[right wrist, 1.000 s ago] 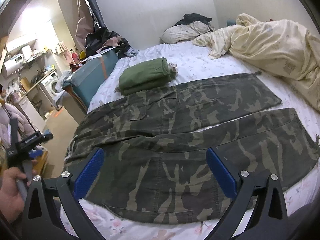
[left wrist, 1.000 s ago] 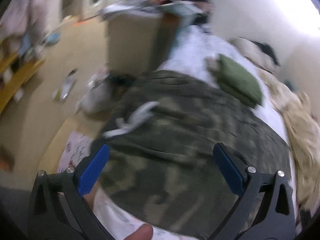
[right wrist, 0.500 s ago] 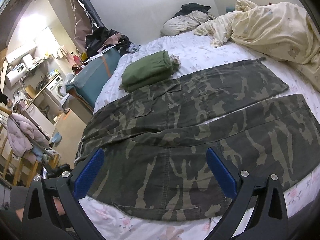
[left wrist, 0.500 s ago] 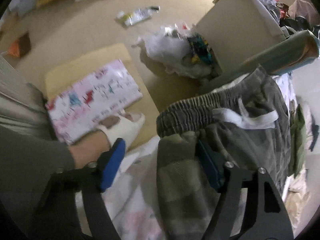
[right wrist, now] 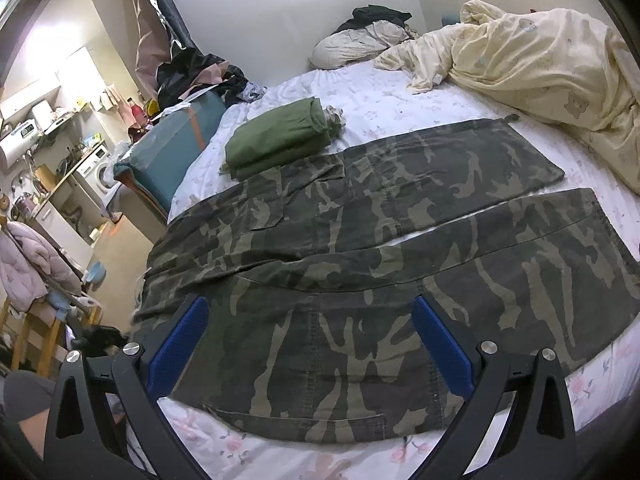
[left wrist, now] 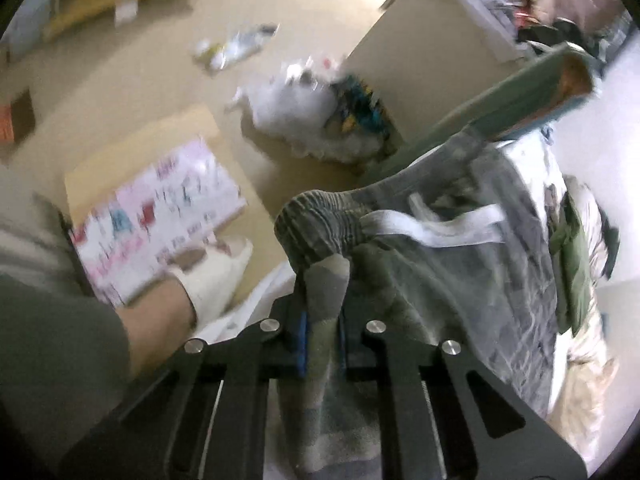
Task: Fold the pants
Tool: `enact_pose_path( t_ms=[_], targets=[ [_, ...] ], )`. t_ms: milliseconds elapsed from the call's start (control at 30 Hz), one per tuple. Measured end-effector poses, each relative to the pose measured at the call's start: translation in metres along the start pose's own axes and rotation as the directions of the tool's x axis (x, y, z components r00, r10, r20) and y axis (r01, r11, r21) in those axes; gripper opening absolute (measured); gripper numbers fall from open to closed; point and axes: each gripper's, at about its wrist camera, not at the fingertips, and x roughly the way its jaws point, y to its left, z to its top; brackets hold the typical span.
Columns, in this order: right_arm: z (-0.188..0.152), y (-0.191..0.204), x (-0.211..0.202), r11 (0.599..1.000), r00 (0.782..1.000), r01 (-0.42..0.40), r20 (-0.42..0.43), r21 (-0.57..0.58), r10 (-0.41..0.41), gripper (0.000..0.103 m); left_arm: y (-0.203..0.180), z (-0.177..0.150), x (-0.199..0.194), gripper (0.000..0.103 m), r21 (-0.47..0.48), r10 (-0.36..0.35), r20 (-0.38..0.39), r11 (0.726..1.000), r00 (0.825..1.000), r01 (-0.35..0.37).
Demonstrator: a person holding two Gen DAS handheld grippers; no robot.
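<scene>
Camouflage pants [right wrist: 360, 240] lie spread flat on the bed, legs running to the right, waist at the left edge. In the left wrist view my left gripper [left wrist: 323, 336] is shut on the pants' waistband corner [left wrist: 324, 280], beside the elastic band and white drawstring [left wrist: 432, 228]. My right gripper [right wrist: 308, 340] is open and empty, hovering over the near leg of the pants close to the bed's front edge.
A folded green garment [right wrist: 280, 136] lies on the bed behind the pants. A cream duvet [right wrist: 540, 68] is piled at the back right, pillows [right wrist: 352, 46] by the wall. A teal case [right wrist: 180, 140] stands beside the bed. Bags and litter [left wrist: 312, 120] lie on the floor.
My left gripper swung down to the waistband at the bed's edge and closed on it. My right gripper stayed open and shifted slightly over the pants.
</scene>
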Motion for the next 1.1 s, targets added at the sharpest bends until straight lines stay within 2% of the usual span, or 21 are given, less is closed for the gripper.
enact_pose_path(
  t_ms=[67, 133, 233, 300, 367, 467, 533, 600, 700, 767, 800, 833, 867, 933, 967, 1000, 1033, 1100],
  targets=[
    [-0.001, -0.003, 0.002, 1.0, 1.0, 0.003, -0.009, 0.008, -0.002, 0.103, -0.022, 0.003, -0.028, 0.008, 0.094, 0.033, 0.068, 0.995, 0.997, -0.039],
    [-0.001, -0.012, 0.006, 0.999, 0.999, -0.006, -0.031, 0.044, 0.007, 0.103, -0.044, 0.005, -0.051, 0.008, 0.195, 0.053, 0.119, 0.978, 0.992, -0.076],
    [-0.006, -0.026, 0.016, 0.991, 0.993, -0.043, -0.099, 0.129, 0.057, 0.103, -0.073, 0.006, -0.08, 0.008, 0.311, 0.046, 0.124, 0.947, 0.991, -0.082],
    [-0.013, -0.033, 0.024, 0.979, 0.982, -0.075, -0.155, 0.187, 0.104, 0.103, -0.091, 0.006, -0.09, 0.008, 0.397, 0.051, 0.142, 0.912, 0.989, -0.104],
    [-0.024, -0.038, 0.031, 0.961, 0.966, -0.106, -0.201, 0.255, 0.16, 0.103, -0.097, 0.009, -0.09, 0.008, 0.41, 0.065, 0.117, 0.906, 0.991, -0.108],
    [-0.052, -0.045, 0.045, 0.9, 0.933, -0.139, -0.249, 0.414, 0.259, 0.103, -0.104, 0.012, -0.085, 0.008, 0.438, 0.099, 0.102, 0.889, 0.99, -0.134],
    [-0.078, -0.049, 0.056, 0.833, 0.907, -0.144, -0.265, 0.535, 0.328, 0.103, -0.107, 0.011, -0.084, 0.008, 0.451, 0.108, 0.1, 0.881, 0.989, -0.141],
    [-0.108, -0.052, 0.068, 0.77, 0.898, -0.1, -0.276, 0.63, 0.343, 0.103, -0.108, 0.011, -0.083, 0.008, 0.454, 0.105, 0.084, 0.881, 0.991, -0.132],
    [-0.128, -0.061, 0.082, 0.744, 0.915, -0.016, -0.289, 0.667, 0.28, 0.103, -0.111, 0.01, -0.081, 0.008, 0.462, 0.1, 0.074, 0.878, 0.992, -0.123],
    [-0.132, -0.076, 0.087, 0.724, 0.928, 0.038, -0.293, 0.688, 0.23, 0.094, -0.113, 0.01, -0.081, 0.008, 0.476, 0.096, 0.081, 0.871, 0.992, -0.123],
    [-0.131, -0.089, 0.086, 0.696, 0.942, 0.049, -0.265, 0.717, 0.207, 0.09, -0.111, 0.011, -0.081, 0.008, 0.476, 0.094, 0.079, 0.871, 0.992, -0.121],
    [-0.128, -0.1, 0.084, 0.686, 0.952, 0.058, -0.247, 0.726, 0.181, 0.085, -0.111, 0.011, -0.08, 0.008, 0.469, 0.096, 0.07, 0.875, 0.993, -0.118],
    [-0.121, -0.116, 0.079, 0.686, 0.966, 0.092, -0.233, 0.722, 0.115, 0.082, -0.11, 0.013, -0.08, 0.008, 0.457, 0.099, 0.061, 0.882, 0.993, -0.116],
    [-0.114, -0.139, 0.072, 0.678, 0.976, 0.133, -0.214, 0.723, 0.037, 0.07, -0.104, 0.017, -0.079, 0.008, 0.437, 0.104, 0.053, 0.892, 0.993, -0.117],
    [-0.11, -0.154, 0.065, 0.653, 0.978, 0.159, -0.209, 0.741, 0.0, 0.067, -0.102, 0.018, -0.078, 0.008, 0.426, 0.107, 0.047, 0.897, 0.993, -0.117],
    [-0.105, -0.176, 0.054, 0.605, 0.981, 0.179, -0.191, 0.776, -0.044, 0.066, -0.099, 0.02, -0.077, 0.008, 0.419, 0.107, 0.042, 0.901, 0.993, -0.115],
    [-0.101, -0.193, 0.048, 0.576, 0.98, 0.197, -0.182, 0.794, -0.084, 0.066, -0.096, 0.021, -0.077, 0.008, 0.415, 0.11, 0.04, 0.902, 0.993, -0.117],
    [-0.09, -0.224, 0.032, 0.542, 0.969, 0.24, -0.17, 0.805, -0.177, 0.066, -0.091, 0.023, -0.075, 0.008, 0.405, 0.113, 0.034, 0.907, 0.993, -0.117]
  ],
)
